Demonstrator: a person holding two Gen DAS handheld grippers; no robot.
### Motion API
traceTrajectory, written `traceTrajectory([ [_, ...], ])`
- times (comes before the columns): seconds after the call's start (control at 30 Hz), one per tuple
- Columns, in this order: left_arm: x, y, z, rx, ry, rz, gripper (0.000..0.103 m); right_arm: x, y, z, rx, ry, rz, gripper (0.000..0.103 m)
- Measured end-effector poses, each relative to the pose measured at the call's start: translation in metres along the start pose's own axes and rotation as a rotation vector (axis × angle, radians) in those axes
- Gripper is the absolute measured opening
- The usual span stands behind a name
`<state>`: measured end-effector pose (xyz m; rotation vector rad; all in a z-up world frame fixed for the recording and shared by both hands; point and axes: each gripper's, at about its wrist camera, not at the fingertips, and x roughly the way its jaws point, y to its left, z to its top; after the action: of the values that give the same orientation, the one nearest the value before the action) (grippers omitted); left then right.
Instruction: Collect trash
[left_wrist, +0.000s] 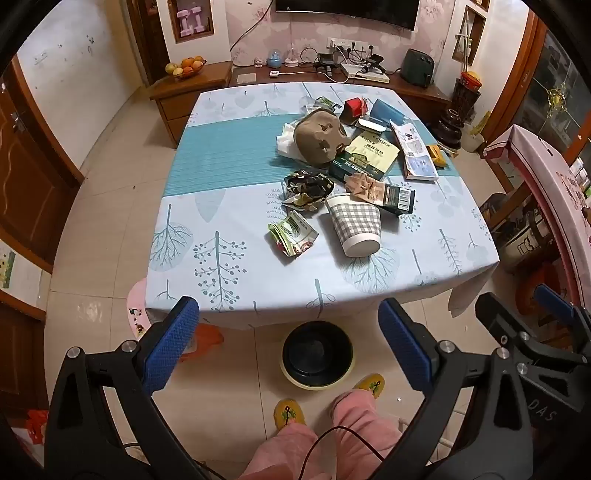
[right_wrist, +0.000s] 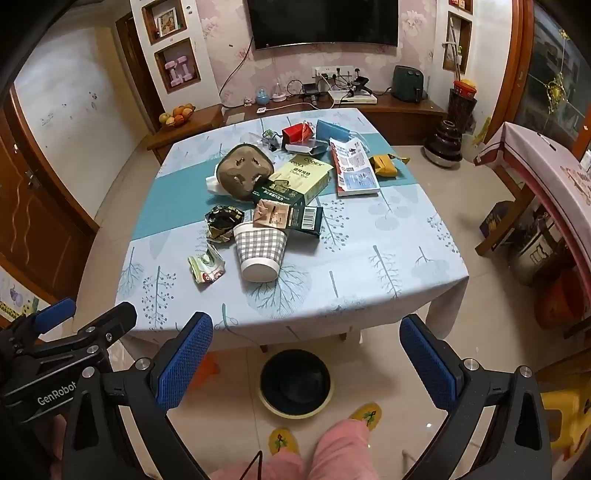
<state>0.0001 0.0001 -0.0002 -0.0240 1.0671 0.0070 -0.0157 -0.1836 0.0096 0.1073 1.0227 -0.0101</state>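
Trash lies on a table with a pale blue tree-print cloth (left_wrist: 229, 258) (right_wrist: 369, 280). A grey checked paper cup (left_wrist: 355, 227) (right_wrist: 260, 253) lies tipped on its side near the front. Left of it sit a crumpled green wrapper (left_wrist: 293, 237) (right_wrist: 207, 264) and a crumpled dark foil wrapper (left_wrist: 308, 190) (right_wrist: 222, 221). Behind are a torn dark box (left_wrist: 384, 194) (right_wrist: 291, 216), a yellow-green box (left_wrist: 365, 157) (right_wrist: 299, 181) and a brown crushed bag (left_wrist: 321, 136) (right_wrist: 243, 175). A black-lined bin (left_wrist: 317, 354) (right_wrist: 295, 382) stands on the floor before the table. My left gripper (left_wrist: 288, 347) and right gripper (right_wrist: 306, 363) hang open and empty above the floor, short of the table.
A leaflet (left_wrist: 415, 147) (right_wrist: 354, 168), a blue box (left_wrist: 388, 110) and a red carton (right_wrist: 295, 134) lie at the table's back. A person's pink trouser legs and yellow slippers (left_wrist: 365, 382) (right_wrist: 282, 441) stand by the bin. A low wooden cabinet lines the far wall.
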Motion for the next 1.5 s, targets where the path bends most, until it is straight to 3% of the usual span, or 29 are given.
traceTrajectory([
  [0.6,0.000,0.000,0.001,0.000,0.004,-0.005,0.091,0.002,0.000,-0.008,0.000,0.017,0.009,0.103],
  [1.37,-0.012,-0.011,-0.022,-0.004,0.003,-0.005,0.090,0.000,0.005,-0.016,-0.004,0.019,0.014,0.103],
  [1.5,-0.008,0.001,-0.012,-0.002,0.009,-0.008,0.090,-0.001,0.010,-0.020,-0.008,0.017,0.014,0.103],
])
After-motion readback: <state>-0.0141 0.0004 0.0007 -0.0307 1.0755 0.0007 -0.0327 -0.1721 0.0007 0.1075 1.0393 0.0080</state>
